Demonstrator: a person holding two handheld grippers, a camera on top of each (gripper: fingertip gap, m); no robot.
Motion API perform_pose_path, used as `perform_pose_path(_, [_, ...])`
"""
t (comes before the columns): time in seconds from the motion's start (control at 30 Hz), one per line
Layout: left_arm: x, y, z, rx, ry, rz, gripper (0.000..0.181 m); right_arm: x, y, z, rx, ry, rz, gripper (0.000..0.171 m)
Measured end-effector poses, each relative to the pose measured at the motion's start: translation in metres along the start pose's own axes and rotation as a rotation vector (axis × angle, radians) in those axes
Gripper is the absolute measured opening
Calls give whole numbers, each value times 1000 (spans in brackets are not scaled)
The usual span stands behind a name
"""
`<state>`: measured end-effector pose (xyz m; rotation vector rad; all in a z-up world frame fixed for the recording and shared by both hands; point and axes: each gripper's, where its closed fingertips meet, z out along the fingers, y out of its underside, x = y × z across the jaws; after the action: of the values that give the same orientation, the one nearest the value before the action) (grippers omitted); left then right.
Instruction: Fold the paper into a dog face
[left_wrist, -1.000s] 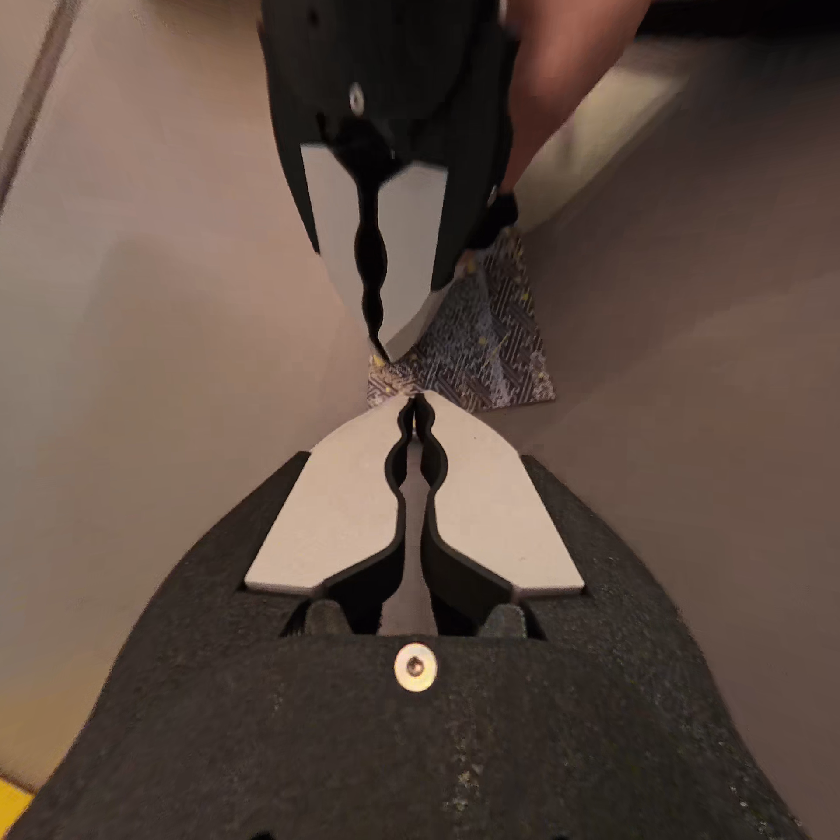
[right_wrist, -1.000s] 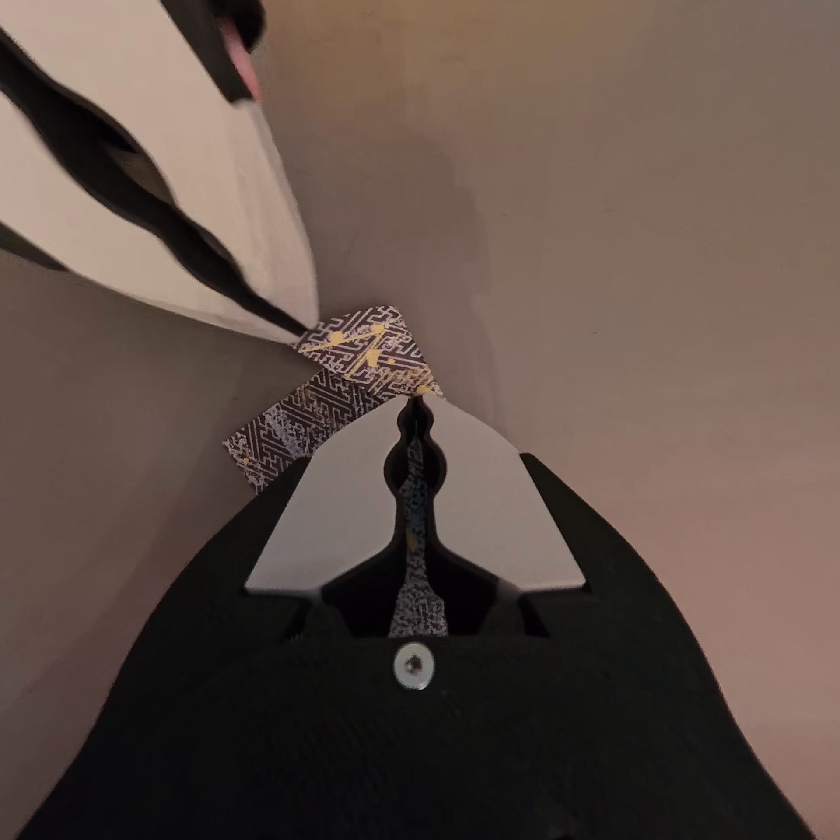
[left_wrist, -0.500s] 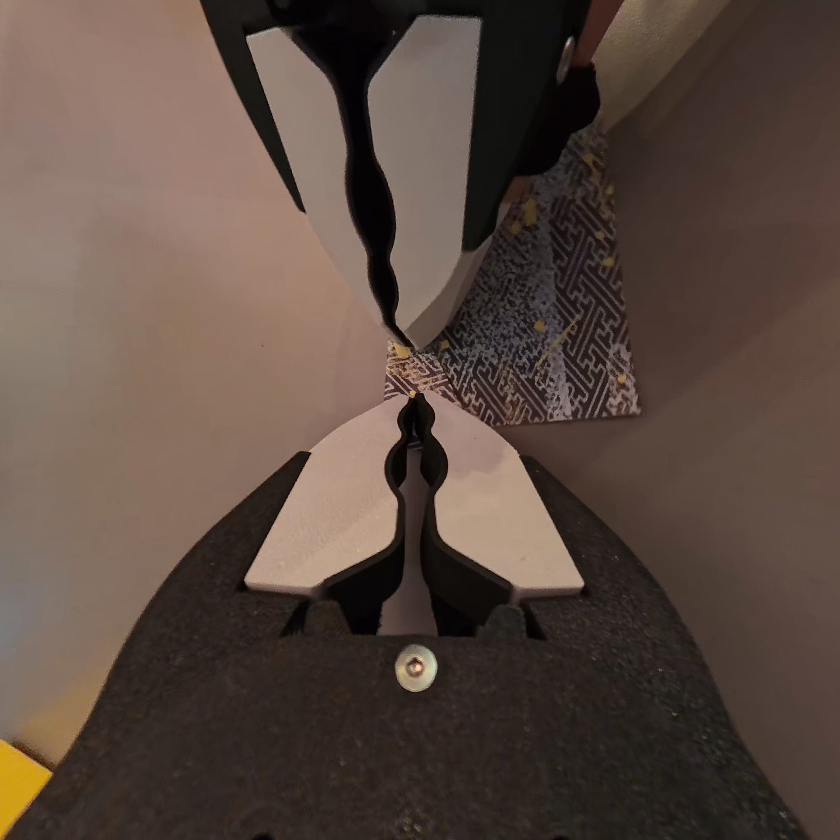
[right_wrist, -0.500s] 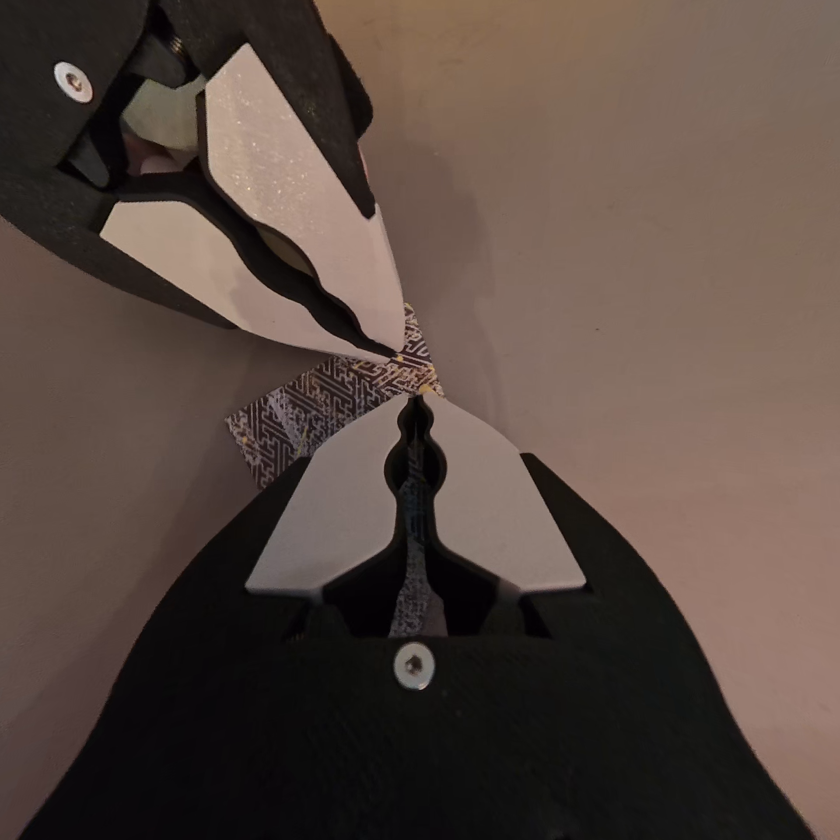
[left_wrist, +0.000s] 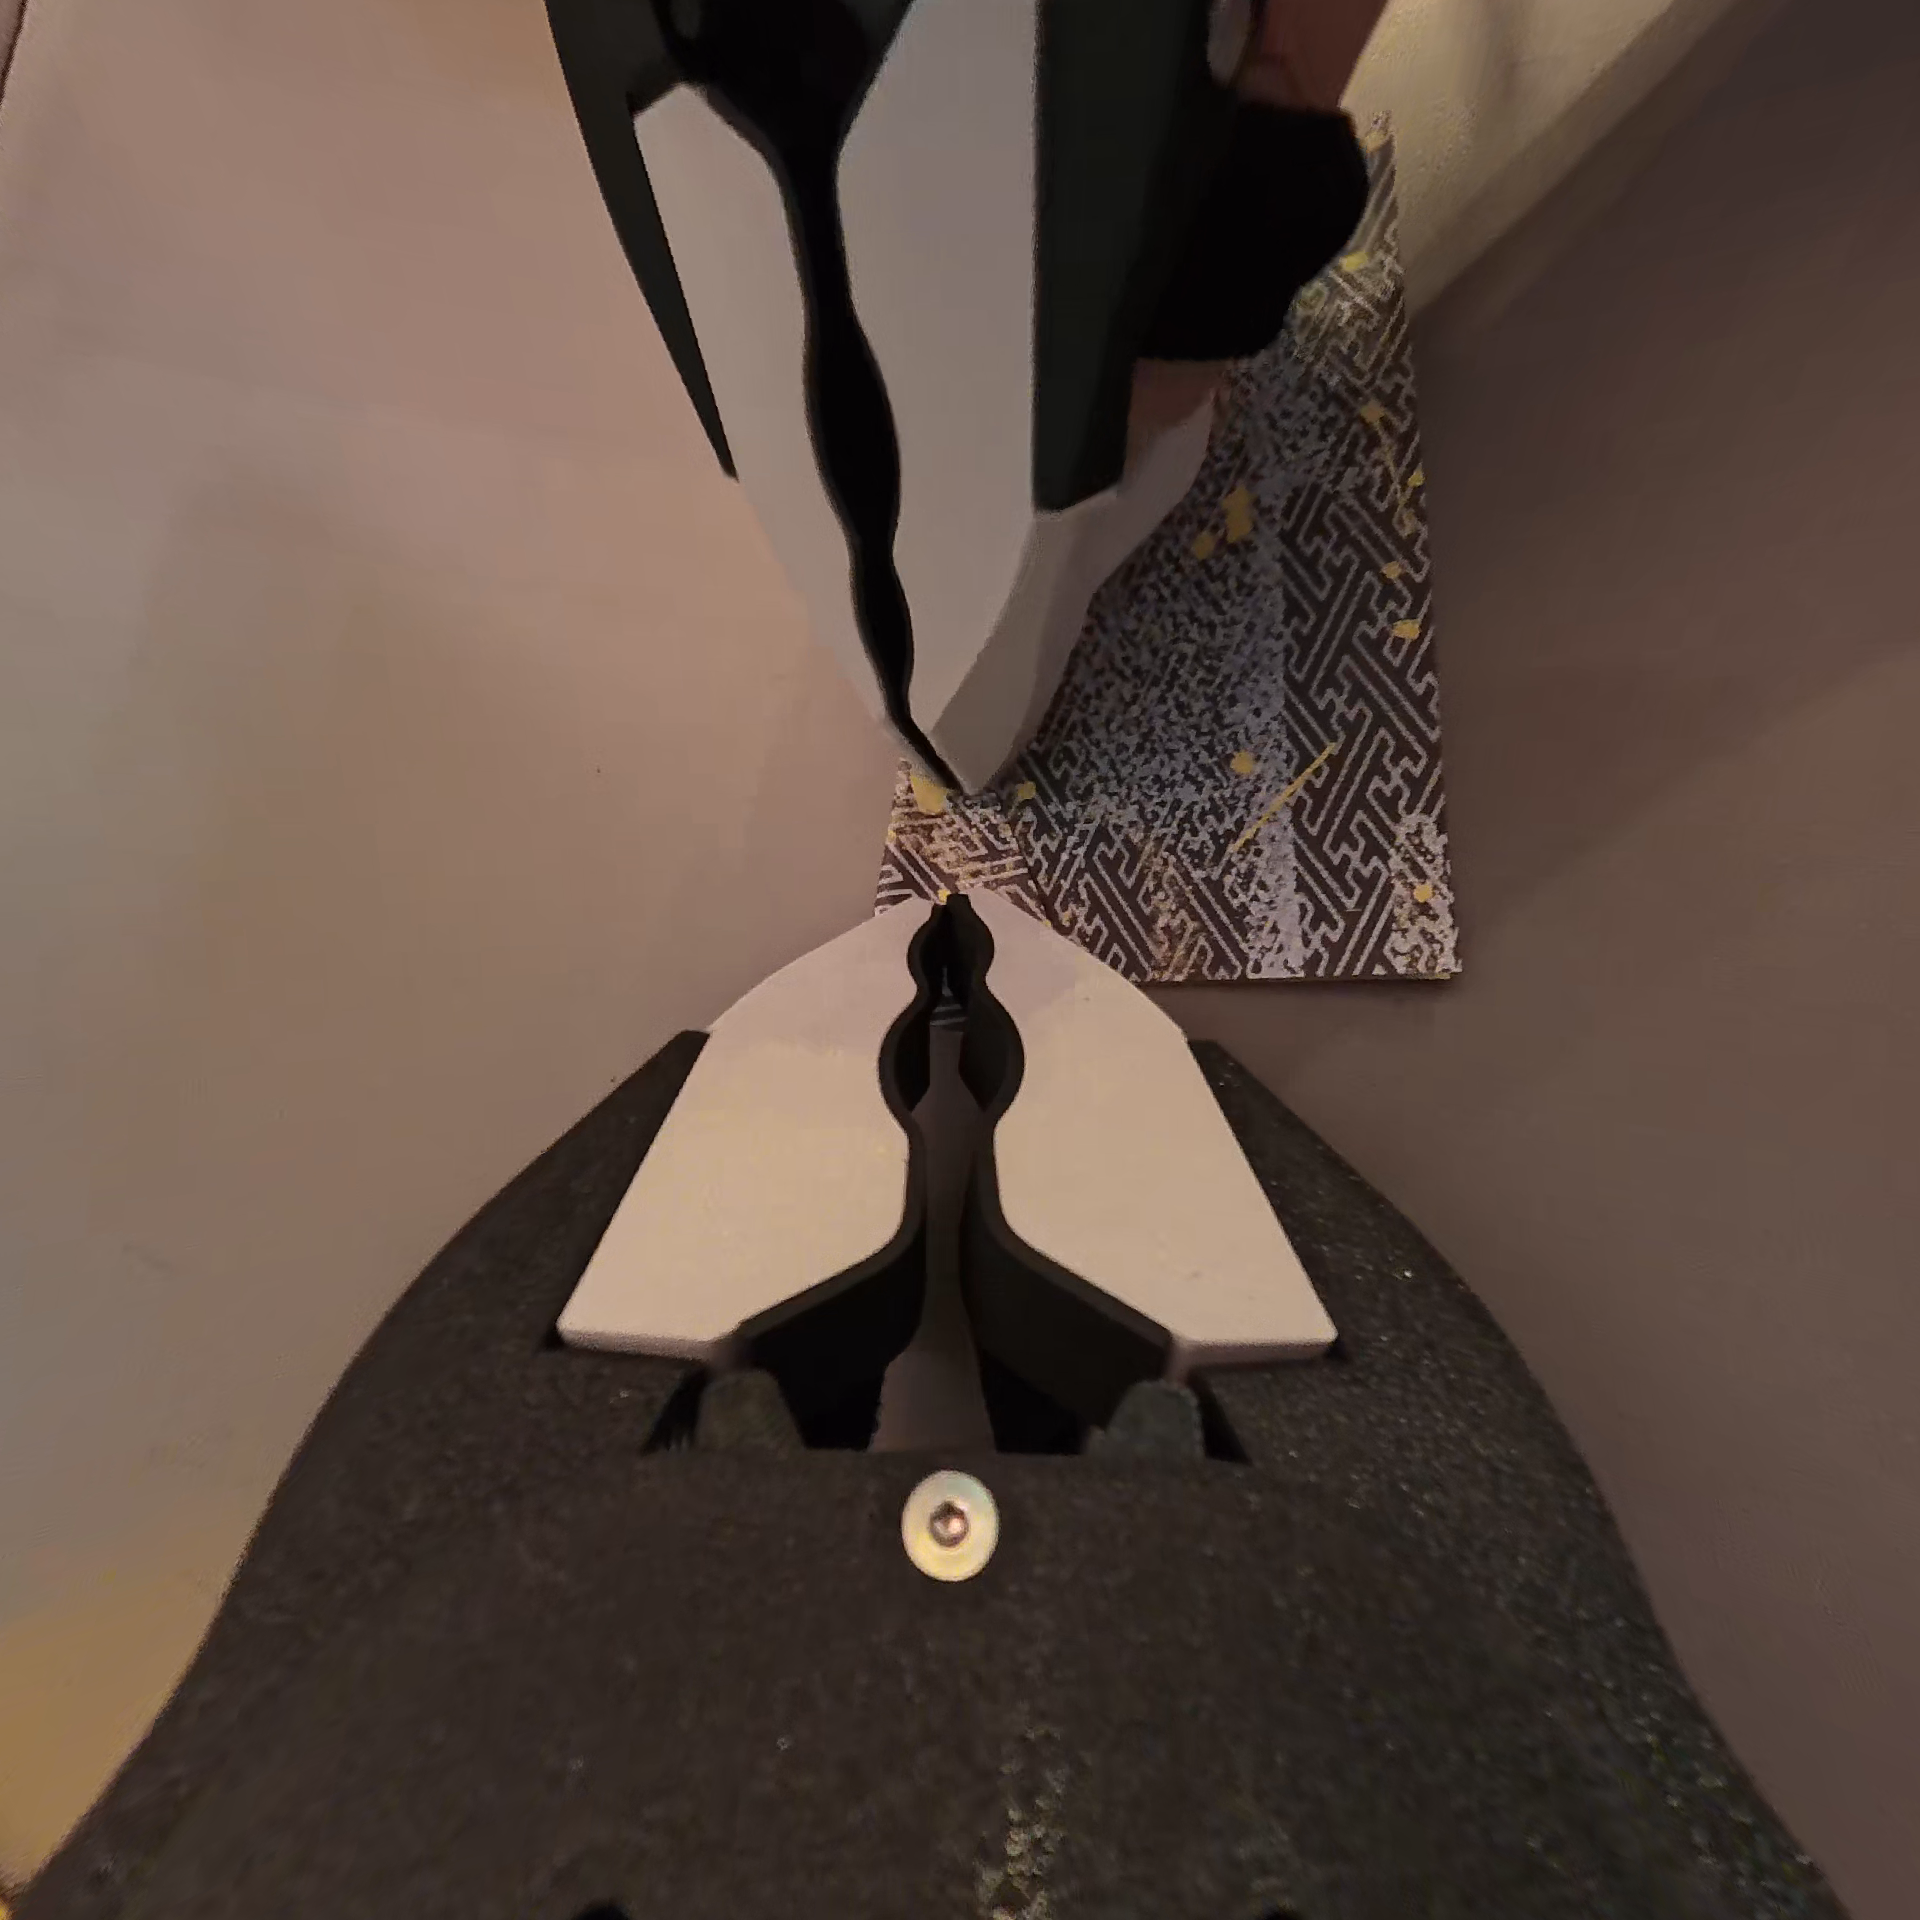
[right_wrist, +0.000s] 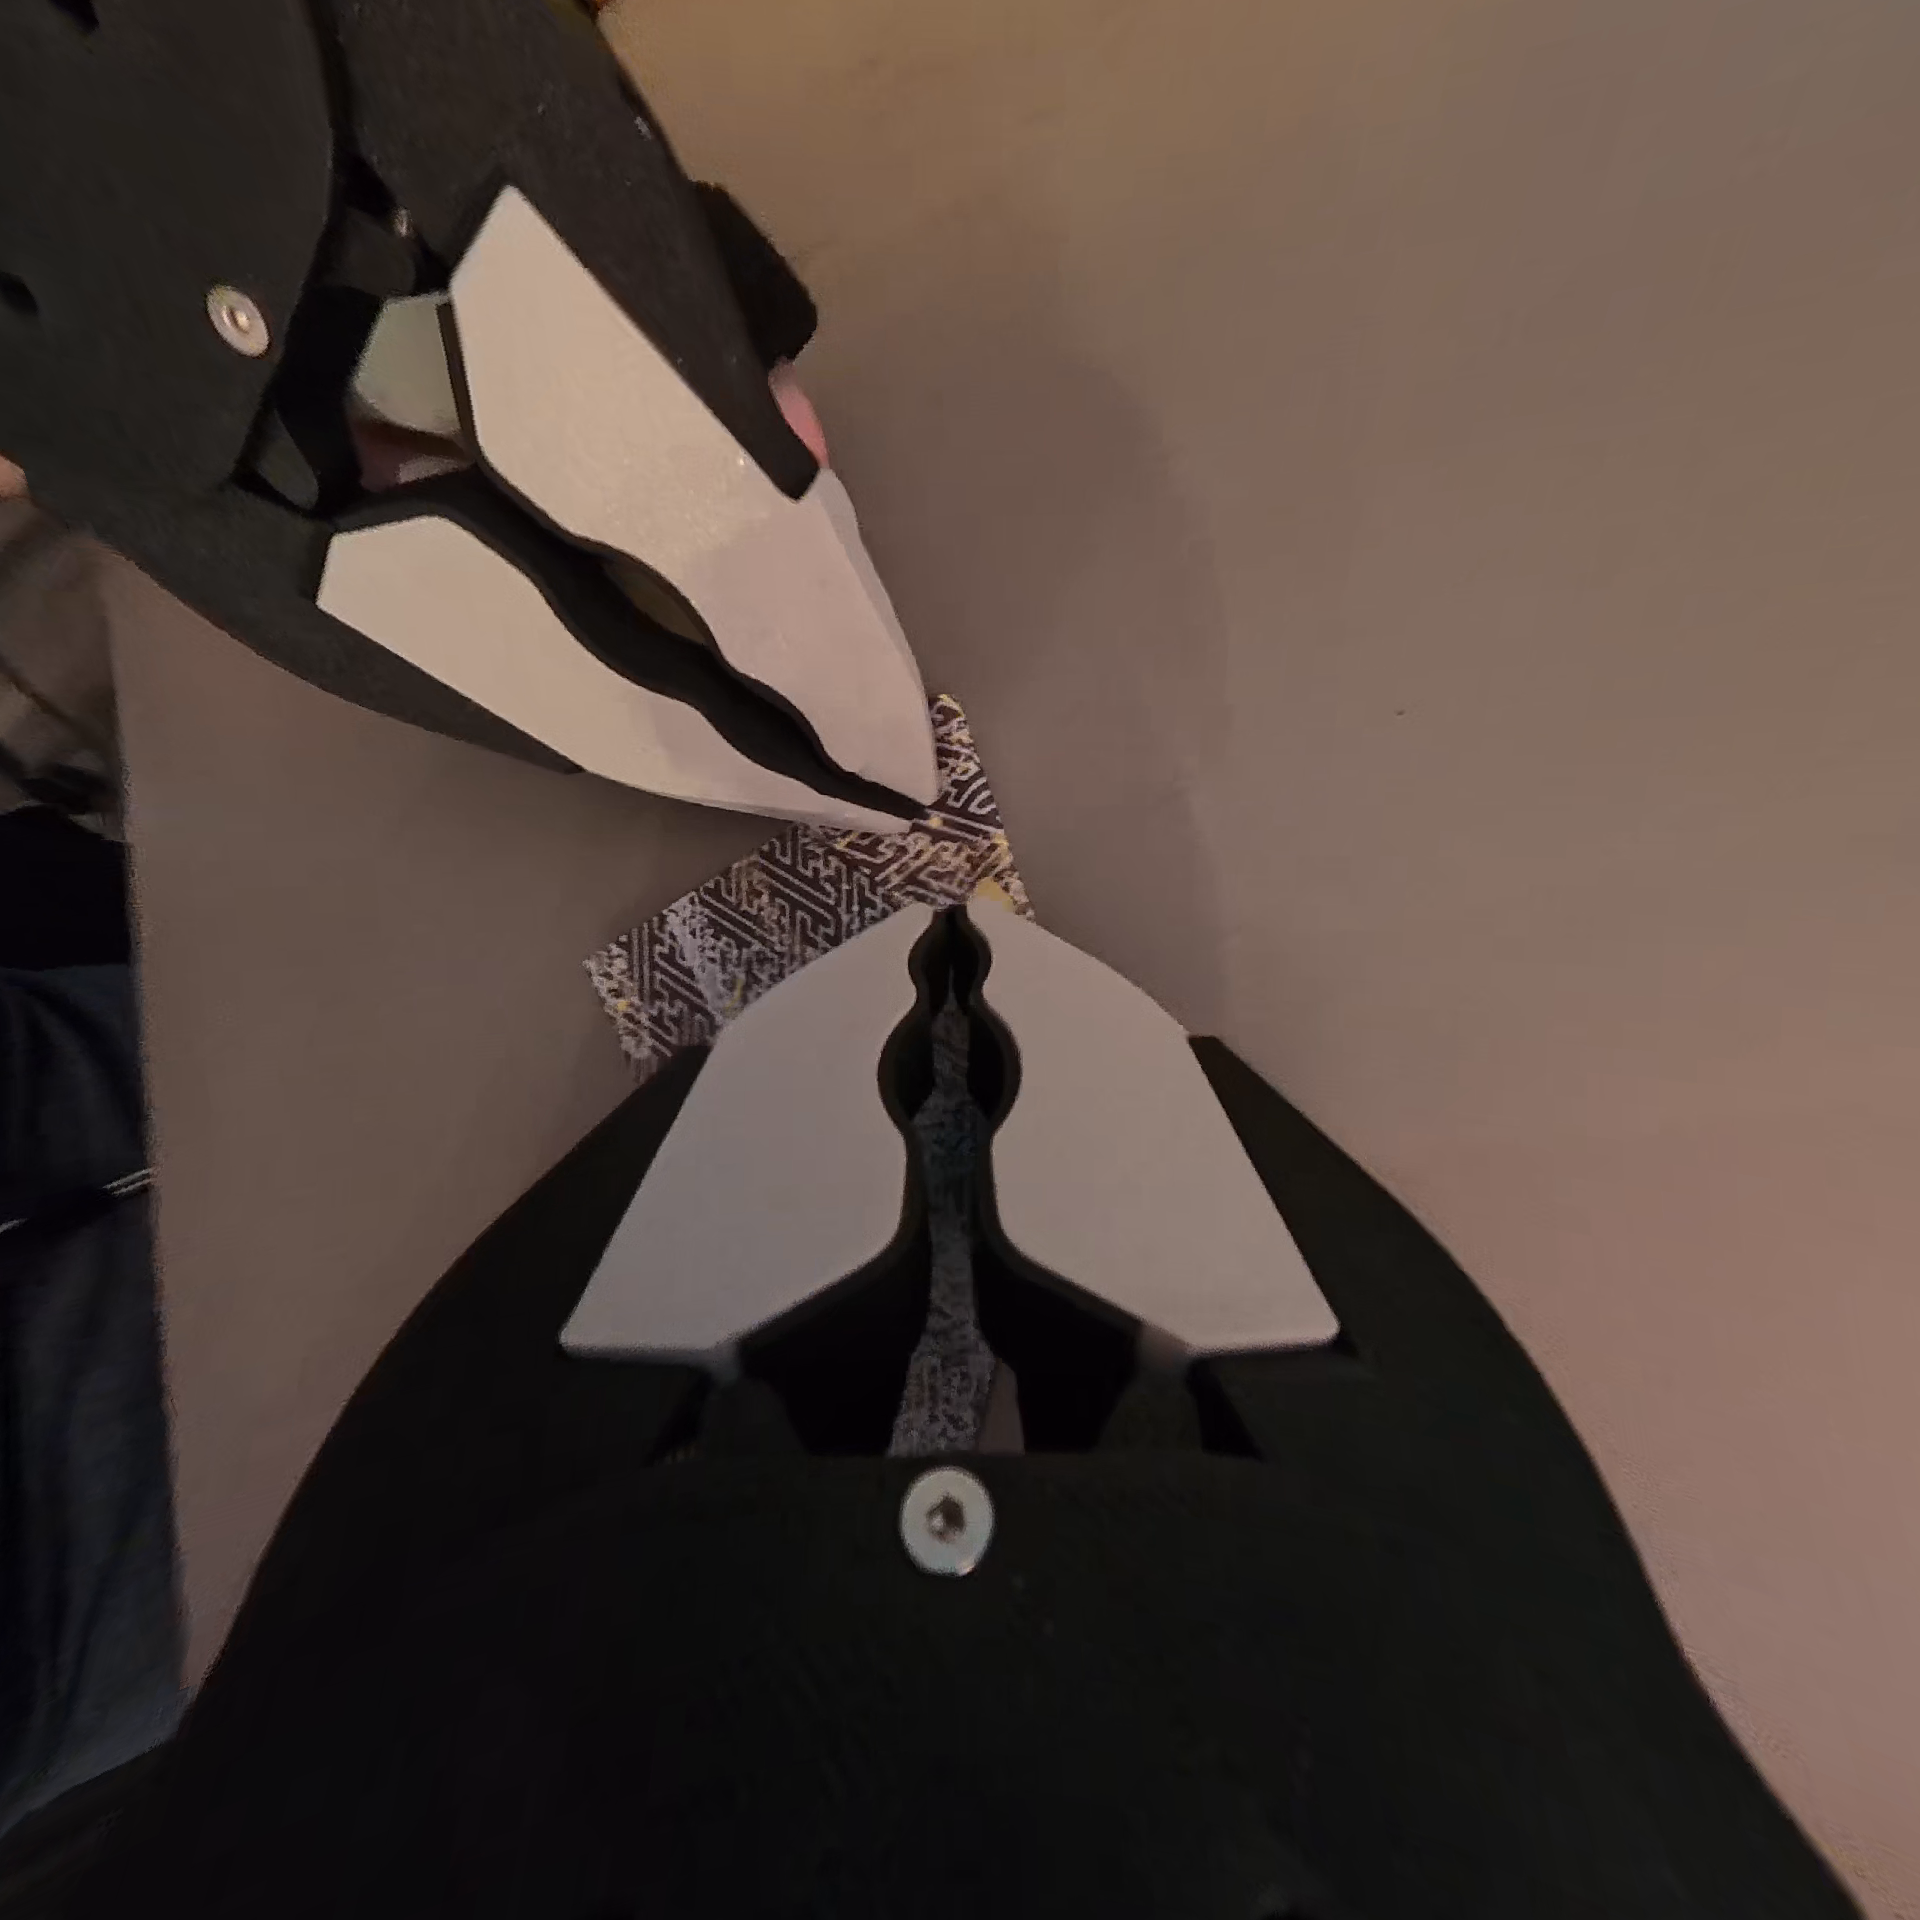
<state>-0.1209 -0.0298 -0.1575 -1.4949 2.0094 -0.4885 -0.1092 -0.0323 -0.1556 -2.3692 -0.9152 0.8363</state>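
The paper is dark with a white maze pattern and gold flecks. It lies folded flat on the grey table, with a small corner flap turned over at its left end. My left gripper is shut, its tips touching the near edge of that flap. My right gripper comes in from above, also shut, its tips on the flap's far edge. In the right wrist view my right gripper and my left gripper meet tip to tip over the same corner of the paper.
The grey table surrounds the paper. A pale strip runs along the far right in the left wrist view. A person's dark clothing shows at the left edge of the right wrist view. My two grippers' fingertips are within a few centimetres of each other.
Both grippers have closed in on the paper's folded corner. The left gripper has swung in until its tips sit almost against the right gripper's. Both stayed shut.
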Motion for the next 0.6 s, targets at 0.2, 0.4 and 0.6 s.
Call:
perform_pose_path(0.2, [0, 0, 0, -2, -40, 31, 1, -10, -29, -10, 23, -272, 193, 1])
perform_pose_path(0.4, [0, 0, 0, 5, -39, 24, 1, -8, -14, 9, -256, -428, 343, 1])
perform_pose_path(0.6, [0, 0, 0, 4, -43, 14, 0, -11, -10, 10, -373, -536, 368, 1])
